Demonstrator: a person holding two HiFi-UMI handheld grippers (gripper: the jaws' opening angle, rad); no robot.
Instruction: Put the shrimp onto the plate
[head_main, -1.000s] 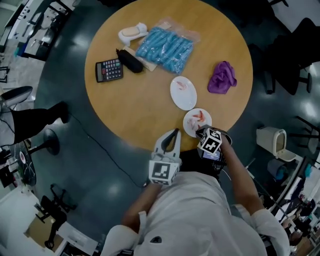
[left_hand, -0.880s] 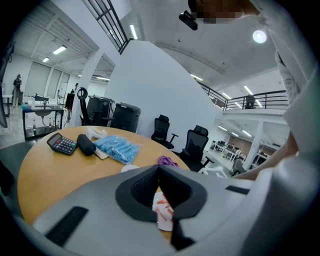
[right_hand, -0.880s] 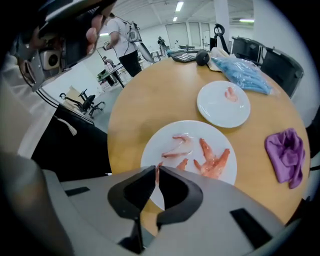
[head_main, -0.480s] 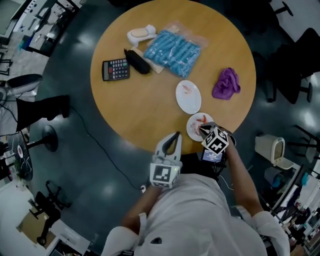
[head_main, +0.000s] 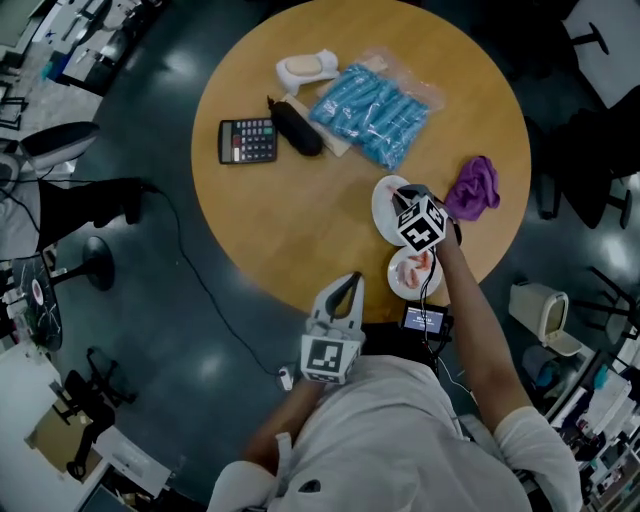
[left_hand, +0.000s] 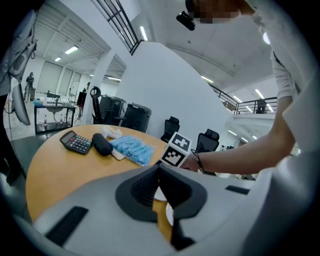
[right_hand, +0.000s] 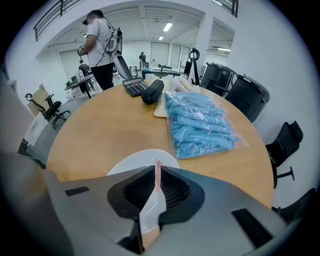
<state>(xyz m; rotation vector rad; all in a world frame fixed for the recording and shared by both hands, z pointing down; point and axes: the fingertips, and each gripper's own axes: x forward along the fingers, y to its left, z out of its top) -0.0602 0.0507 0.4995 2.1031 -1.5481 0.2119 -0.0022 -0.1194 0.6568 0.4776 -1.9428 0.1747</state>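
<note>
Change: the right gripper (head_main: 404, 196) has been carried from the near plate (head_main: 400, 284) at the table edge to the far plate (head_main: 380, 208) within the last 1 s.
Meaning: 1 shrimp is judged lifted and in transfer; release over the far plate looks to be the step left.
Right gripper jaws: almost pressed together, pinching a thin pink shrimp (right_hand: 157, 176) that stands up between the tips.
Shrimp position: held over the far plate, whose white rim is seen just beneath the jaws in the right gripper view. Contact with the plate cannot be told.
Near plate: pink pieces (head_main: 421, 264) are seen on it, so more may be left to move.
Left gripper (head_main: 349, 283): jaws closed tip to tip, nothing between them. It is held off the table (head_main: 290, 210) edge, close to the body, as it was 1 s ago.
Risk: the piece is thin and the grip small; it is judged apt to slip, or to stick to a pad on release.
</note>
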